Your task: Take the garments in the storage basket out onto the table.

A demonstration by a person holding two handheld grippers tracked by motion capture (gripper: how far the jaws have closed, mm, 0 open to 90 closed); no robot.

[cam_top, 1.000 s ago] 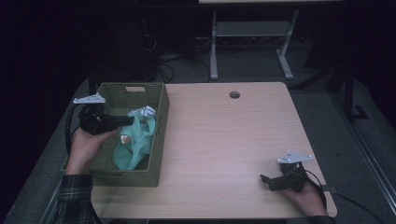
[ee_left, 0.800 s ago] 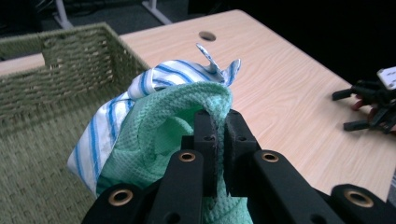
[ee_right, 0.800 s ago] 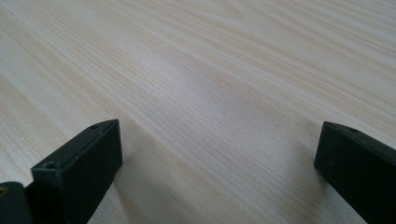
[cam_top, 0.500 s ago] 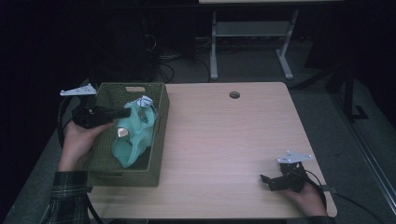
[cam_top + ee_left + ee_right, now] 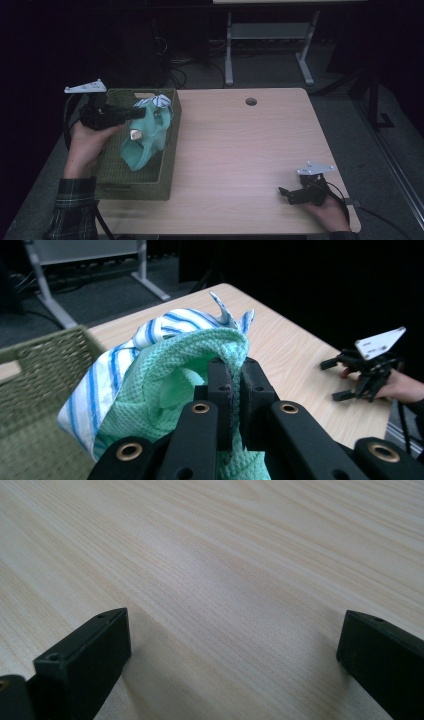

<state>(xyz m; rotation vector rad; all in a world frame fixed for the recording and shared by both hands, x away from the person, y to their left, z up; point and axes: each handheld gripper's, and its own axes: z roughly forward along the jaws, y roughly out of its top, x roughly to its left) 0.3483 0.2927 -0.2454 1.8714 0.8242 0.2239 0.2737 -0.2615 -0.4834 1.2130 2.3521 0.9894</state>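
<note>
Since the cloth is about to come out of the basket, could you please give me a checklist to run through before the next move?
1. Left gripper shut on green cloth: ok.
2. Only one cloth lifted: not ok; a striped cloth rides along with it.
3. Cloth free of basket: not ok; its lower end hangs inside.
4. Table bare beside the basket: ok.
5. Right gripper open, resting on the table away from the basket: ok.
6. Grip depth: cannot tell.
</note>
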